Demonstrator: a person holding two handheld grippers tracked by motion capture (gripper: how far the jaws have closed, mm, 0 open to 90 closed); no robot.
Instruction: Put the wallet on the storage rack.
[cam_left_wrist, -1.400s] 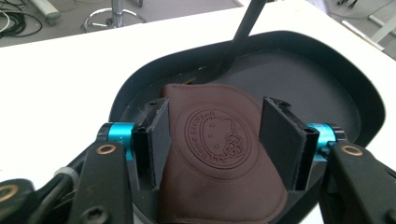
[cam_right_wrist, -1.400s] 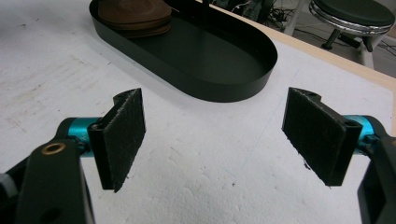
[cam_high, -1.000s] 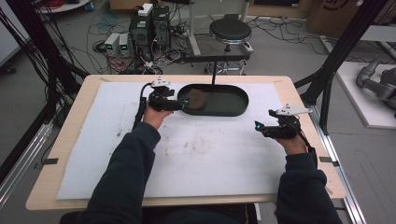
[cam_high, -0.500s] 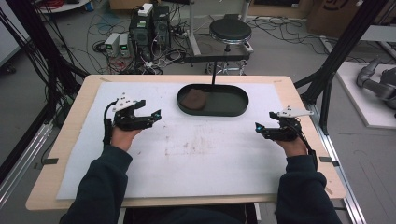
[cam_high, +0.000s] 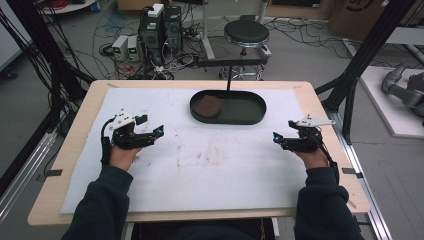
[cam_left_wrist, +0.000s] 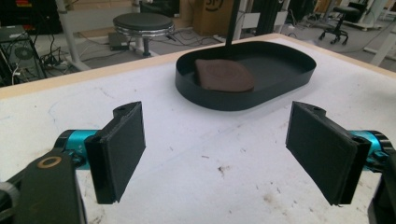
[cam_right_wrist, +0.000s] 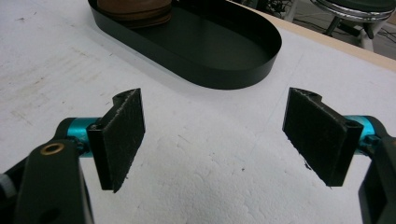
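At the far middle of the worktop, a flat brown rounded pad (cam_high: 207, 106) lies in the left end of a shallow black oval metal tray (cam_high: 250, 117), and we read that as the placing done. Our left tongs (cam_high: 159, 132) have come back from the tray, where they reached a second ago, to the near left part of the white foam sheet (cam_high: 200, 170) that covers the worktop; their jaws stand wide apart with nothing between them, as the left gripper view shows, with the brown pad (cam_left_wrist: 224, 74) well ahead inside the tray (cam_left_wrist: 219, 100). Our right tongs (cam_high: 276, 138) have kept their place at the right side, jaws likewise spread and empty, hovering over the bare sheet with the tray's end (cam_right_wrist: 243, 79) just ahead. With both tongs withdrawn and the pad left lying clear of them, we judge the work to be at or near its end, unless another item is to follow.
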